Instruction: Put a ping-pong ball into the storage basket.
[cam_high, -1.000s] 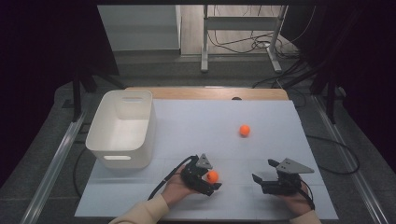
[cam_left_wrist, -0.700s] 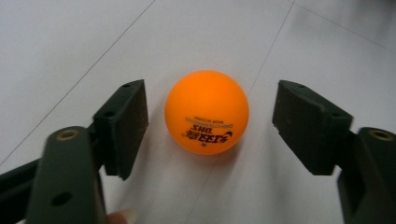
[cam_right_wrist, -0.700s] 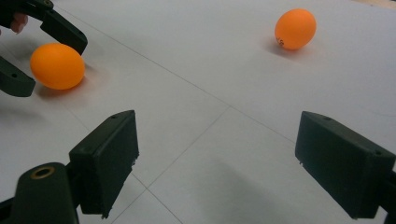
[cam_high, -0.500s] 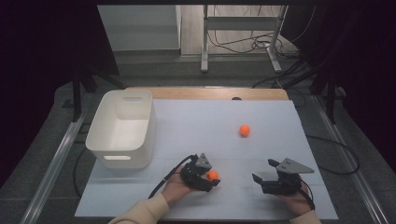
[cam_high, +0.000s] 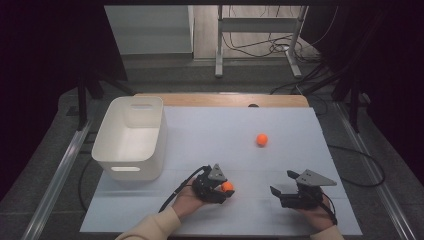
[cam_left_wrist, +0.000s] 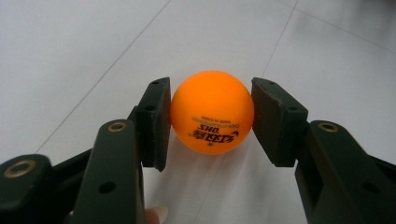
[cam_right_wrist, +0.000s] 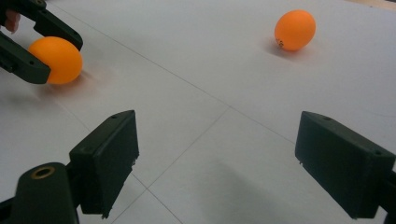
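Note:
An orange ping-pong ball (cam_left_wrist: 212, 112) with black print lies on the white table sheet (cam_high: 215, 135), between the pads of my left gripper (cam_left_wrist: 210, 123). Its jaws have just been closing, and both pads now press the ball's sides. From above, that ball (cam_high: 228, 186) sits at the tip of the left gripper (cam_high: 225, 190), near the front middle. A second orange ball (cam_high: 262, 139) (cam_right_wrist: 295, 30) rests loose farther back and to the right. My right gripper (cam_high: 281, 182) (cam_right_wrist: 233, 154) hovers low at the front right, open, with nothing between its jaws. It looks toward the held ball (cam_right_wrist: 56, 59).
A white plastic bin (cam_high: 131, 169) with handle slots stands at the left of the sheet. Beyond the far edge are a wooden strip, metal frame legs and cables. Dark floor and rails flank both sides.
The left gripper's jaws have closed in on the orange ball. Both hands and the loose ball stay where they were.

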